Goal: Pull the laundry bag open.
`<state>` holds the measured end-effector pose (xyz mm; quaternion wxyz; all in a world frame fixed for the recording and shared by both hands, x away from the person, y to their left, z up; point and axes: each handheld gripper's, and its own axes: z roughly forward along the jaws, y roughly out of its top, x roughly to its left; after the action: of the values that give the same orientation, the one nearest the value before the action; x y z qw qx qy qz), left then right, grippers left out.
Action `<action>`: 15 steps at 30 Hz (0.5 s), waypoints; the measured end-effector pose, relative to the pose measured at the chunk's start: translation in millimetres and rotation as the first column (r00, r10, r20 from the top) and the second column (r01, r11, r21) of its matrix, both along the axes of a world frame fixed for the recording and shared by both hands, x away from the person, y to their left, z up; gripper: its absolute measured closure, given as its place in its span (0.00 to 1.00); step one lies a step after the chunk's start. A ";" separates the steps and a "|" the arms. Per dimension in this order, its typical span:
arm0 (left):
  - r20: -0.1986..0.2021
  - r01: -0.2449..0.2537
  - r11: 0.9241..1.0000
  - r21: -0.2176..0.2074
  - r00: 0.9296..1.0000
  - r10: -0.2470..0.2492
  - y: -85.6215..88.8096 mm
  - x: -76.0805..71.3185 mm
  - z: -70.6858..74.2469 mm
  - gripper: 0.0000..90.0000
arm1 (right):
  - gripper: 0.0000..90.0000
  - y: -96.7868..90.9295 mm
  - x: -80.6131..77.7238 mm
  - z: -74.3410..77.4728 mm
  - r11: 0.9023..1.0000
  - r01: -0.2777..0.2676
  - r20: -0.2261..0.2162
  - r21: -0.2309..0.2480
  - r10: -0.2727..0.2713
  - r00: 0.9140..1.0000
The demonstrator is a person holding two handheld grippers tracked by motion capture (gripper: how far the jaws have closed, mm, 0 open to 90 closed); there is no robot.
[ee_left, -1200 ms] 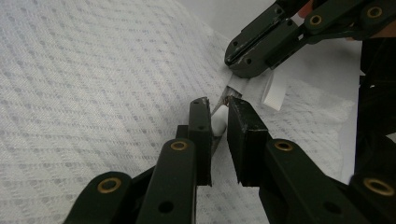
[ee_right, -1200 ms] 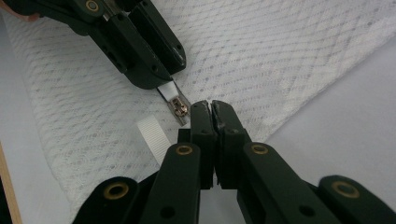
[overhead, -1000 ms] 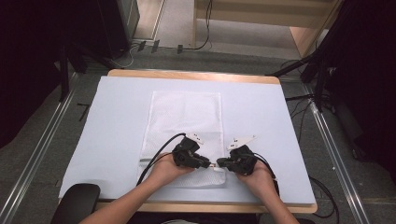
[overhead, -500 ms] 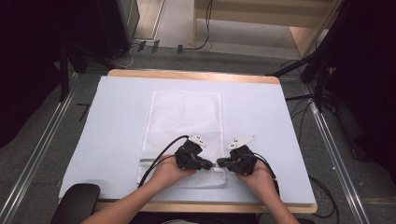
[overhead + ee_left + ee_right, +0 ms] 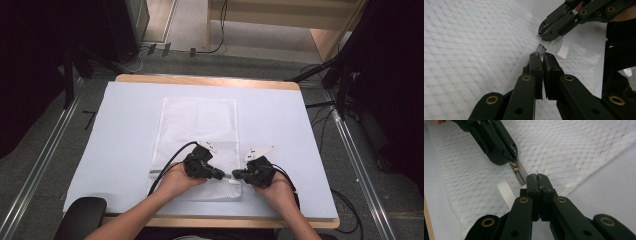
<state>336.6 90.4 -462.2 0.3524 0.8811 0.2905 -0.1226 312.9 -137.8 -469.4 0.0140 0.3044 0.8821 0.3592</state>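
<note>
Mesh laundry bag (image 5: 197,132) lies flat on the table (image 5: 125,130), long axis running away from the person, zipper (image 5: 520,173) along the near short edge.

Left gripper (image 5: 220,175): jaws have just been closing and now pinch the zipper pull (image 5: 514,166), which sits right at their tips (small brass slider, partly hidden). Left hand (image 5: 175,181) rests low on the bag, gripper pointing toward the right one.

Between the two sets of jaws: a short stretch of zipper track, tips nearly meeting.

Right gripper (image 5: 236,175): jaws clamped together on the zipper's end beside a white ribbon tab (image 5: 506,191). Right hand (image 5: 277,189) is level, pointing leftward. The left is the hand to travel, judging by its hold on the pull.
</note>
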 end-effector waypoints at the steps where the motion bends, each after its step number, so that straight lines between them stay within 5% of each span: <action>1: -0.001 0.001 1.000 0.000 1.000 -0.001 1.9 0.7 0.6 0.98 | 1.00 -0.1 0.2 0.0 1.000 0.000 -0.002 0.000 0.000 1.000; 15: -0.037 -0.020 1.000 0.008 0.999 0.021 19.0 2.4 1.3 0.98 | 1.00 -0.4 2.5 0.4 1.000 -0.025 -0.007 -0.004 0.025 1.000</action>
<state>339.0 109.4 -460.8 0.3449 0.8770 0.3064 -0.1342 315.4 -138.2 -469.0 0.0071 0.2946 0.8865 0.3567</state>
